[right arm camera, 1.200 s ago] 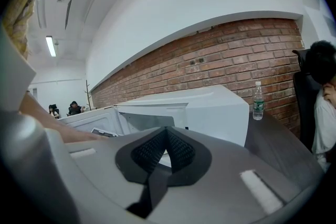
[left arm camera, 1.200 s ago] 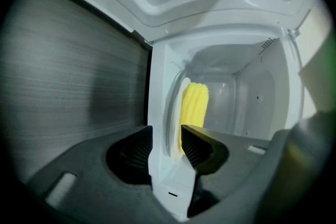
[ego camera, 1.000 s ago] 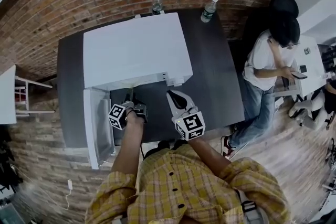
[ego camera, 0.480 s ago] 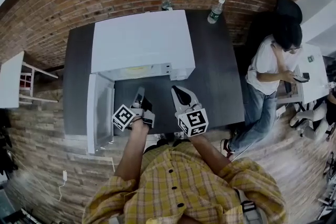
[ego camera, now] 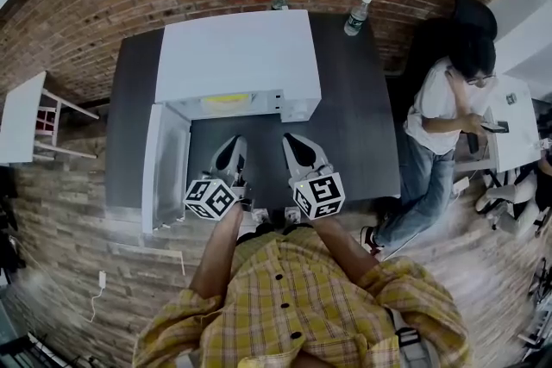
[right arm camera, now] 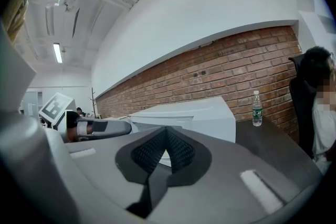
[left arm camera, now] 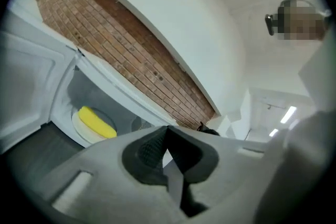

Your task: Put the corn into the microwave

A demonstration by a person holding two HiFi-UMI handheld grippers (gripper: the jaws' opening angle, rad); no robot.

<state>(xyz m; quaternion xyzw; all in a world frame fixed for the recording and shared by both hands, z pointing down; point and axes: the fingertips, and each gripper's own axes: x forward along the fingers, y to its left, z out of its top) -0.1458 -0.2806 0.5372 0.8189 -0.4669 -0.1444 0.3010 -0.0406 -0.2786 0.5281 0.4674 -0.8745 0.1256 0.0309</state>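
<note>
Now the corn (left arm camera: 96,122) is lying on a white plate (left arm camera: 80,132) inside the microwave (ego camera: 233,56), w/ the door (ego camera: 168,164) hanging open at the left. Left tongs (left arm camera: 167,131) are hovering in front of the opening, pinched together w/ nothing btwn them. Right tongs (right arm camera: 167,134) are hovering beside them over the bench (ego camera: 354,125), likewise pinched together & empty.

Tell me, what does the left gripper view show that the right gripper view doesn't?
Only the left gripper view looks into the open microwave, where the yellow corn lies on a round plate. Only the right gripper view shows a water bottle, a seated person and the left gripper. Both show the brick wall and their own jaws shut, empty.
</note>
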